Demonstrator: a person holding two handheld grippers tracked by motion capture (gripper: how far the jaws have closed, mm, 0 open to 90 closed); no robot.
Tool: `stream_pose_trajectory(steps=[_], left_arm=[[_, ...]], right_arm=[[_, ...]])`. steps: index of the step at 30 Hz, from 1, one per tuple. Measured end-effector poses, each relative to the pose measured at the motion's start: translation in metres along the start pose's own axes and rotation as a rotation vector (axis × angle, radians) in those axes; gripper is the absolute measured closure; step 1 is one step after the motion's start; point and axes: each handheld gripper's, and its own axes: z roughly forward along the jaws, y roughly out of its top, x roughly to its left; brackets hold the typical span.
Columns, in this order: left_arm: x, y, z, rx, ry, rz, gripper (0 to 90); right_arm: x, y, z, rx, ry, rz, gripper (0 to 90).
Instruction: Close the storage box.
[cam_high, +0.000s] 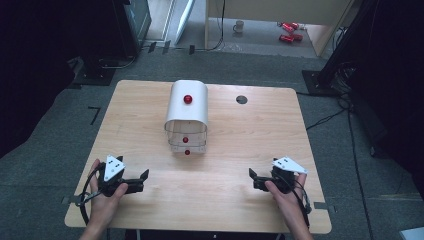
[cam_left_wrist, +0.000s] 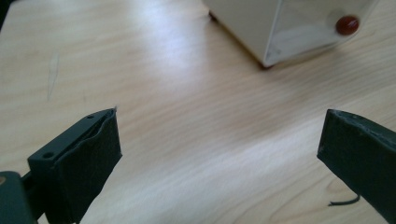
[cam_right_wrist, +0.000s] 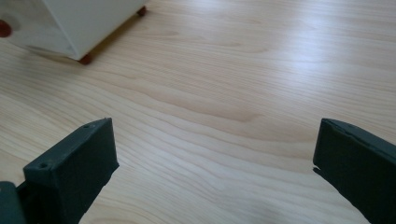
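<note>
Holding both my left gripper (cam_high: 145, 176) and right gripper (cam_high: 251, 176) wide open and empty, well apart from the white rounded drawer cabinet with red knobs (cam_high: 186, 112); nothing grasped yet, so I judge the work there is still ahead.

- No text, label, brand or number could be read in the high view or in either gripper view.
- A black angular mark, shaped somewhat like a 7, lay on the grey carpet floor (cam_high: 55, 120) left of the light wooden table (cam_high: 260, 130); whether it was a numeral could not be told.
</note>
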Motion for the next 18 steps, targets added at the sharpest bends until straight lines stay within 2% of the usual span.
stream_pose_trajectory(steps=[5,9,11,15,18], left_arm=[[0.016,-0.016,-0.004,0.064,0.010,0.000,0.0],[0.025,-0.026,-0.006,0.111,0.030,0.031,0.0],[0.029,-0.030,-0.005,0.130,0.033,0.036,0.0],[0.033,-0.037,0.003,0.212,0.097,0.102,0.0],[0.036,-0.039,0.006,0.224,0.084,0.090,0.0]], right_arm=[[-0.024,-0.012,-0.012,0.020,-0.039,0.017,0.0],[-0.044,-0.024,-0.019,0.041,-0.065,0.036,0.0],[-0.056,-0.032,-0.023,0.056,-0.098,0.050,0.0],[-0.073,-0.043,-0.028,0.073,-0.143,0.088,0.0],[-0.081,-0.050,-0.030,0.109,-0.162,0.100,0.0]])
